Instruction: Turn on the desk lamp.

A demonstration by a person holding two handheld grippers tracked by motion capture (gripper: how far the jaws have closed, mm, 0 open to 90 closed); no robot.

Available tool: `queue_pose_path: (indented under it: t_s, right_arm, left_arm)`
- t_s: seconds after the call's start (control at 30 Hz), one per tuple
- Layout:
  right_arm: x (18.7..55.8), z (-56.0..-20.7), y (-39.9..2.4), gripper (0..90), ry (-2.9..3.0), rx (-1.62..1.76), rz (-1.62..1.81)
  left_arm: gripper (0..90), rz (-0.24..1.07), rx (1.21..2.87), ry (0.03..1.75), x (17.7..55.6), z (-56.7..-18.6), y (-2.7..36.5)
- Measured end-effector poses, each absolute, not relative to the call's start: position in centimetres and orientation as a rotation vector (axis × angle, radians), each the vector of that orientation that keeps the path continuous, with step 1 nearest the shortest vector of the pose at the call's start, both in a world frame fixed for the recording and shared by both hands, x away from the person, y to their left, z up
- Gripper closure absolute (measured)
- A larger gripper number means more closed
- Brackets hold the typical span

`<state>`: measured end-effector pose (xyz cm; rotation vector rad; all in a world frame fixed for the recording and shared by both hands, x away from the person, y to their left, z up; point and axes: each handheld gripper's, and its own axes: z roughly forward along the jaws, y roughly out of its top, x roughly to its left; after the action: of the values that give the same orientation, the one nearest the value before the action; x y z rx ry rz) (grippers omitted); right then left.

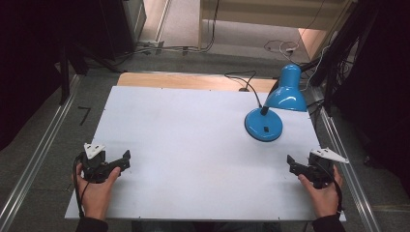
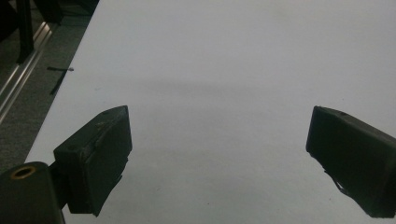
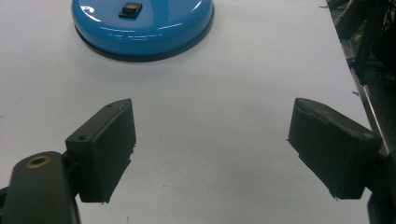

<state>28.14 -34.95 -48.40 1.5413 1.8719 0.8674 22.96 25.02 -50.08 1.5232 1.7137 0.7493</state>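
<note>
My white surface (image 1: 193, 145) sits on a pale wooden top whose far edge shows beyond the blue lamp (image 1: 270, 113). The lamp stands at the surface's far right, its round base (image 3: 142, 25) flat on the white, black switch (image 3: 130, 9) on top, shade tilted over it. My right claw (image 3: 212, 147) is spread wide, empty, just near of the lamp. My left claw (image 2: 219, 158) gapes equally wide, well left of the lamp. Grey carpet, metal rails and cables surround everything.
</note>
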Motion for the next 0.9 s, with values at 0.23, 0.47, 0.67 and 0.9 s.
queue_pose_path:
  t_s: [0.23, 0.47, 0.67, 0.9]
  right_arm:
    - [28.5, -48.4, -34.8, 13.7, 1.879, 1.541, 0.866]
    - [28.9, -48.3, -34.4, 13.7, 1.879, 1.545, 0.874]
    - [29.4, -48.2, -33.9, 13.7, 1.882, 1.534, 0.880]
    - [30.1, -48.3, -33.3, 13.7, 1.887, 1.535, 0.879]
  left_arm:
    - [7.7, 0.748, 1.523, 1.712, 23.0, -50.1, 25.0]
    - [7.7, 0.752, 1.524, 1.712, 23.0, -50.1, 25.0]
    - [7.6, 0.749, 1.534, 1.713, 23.0, -50.1, 25.0]
    - [7.7, 0.749, 1.534, 1.714, 23.0, -50.1, 25.0]
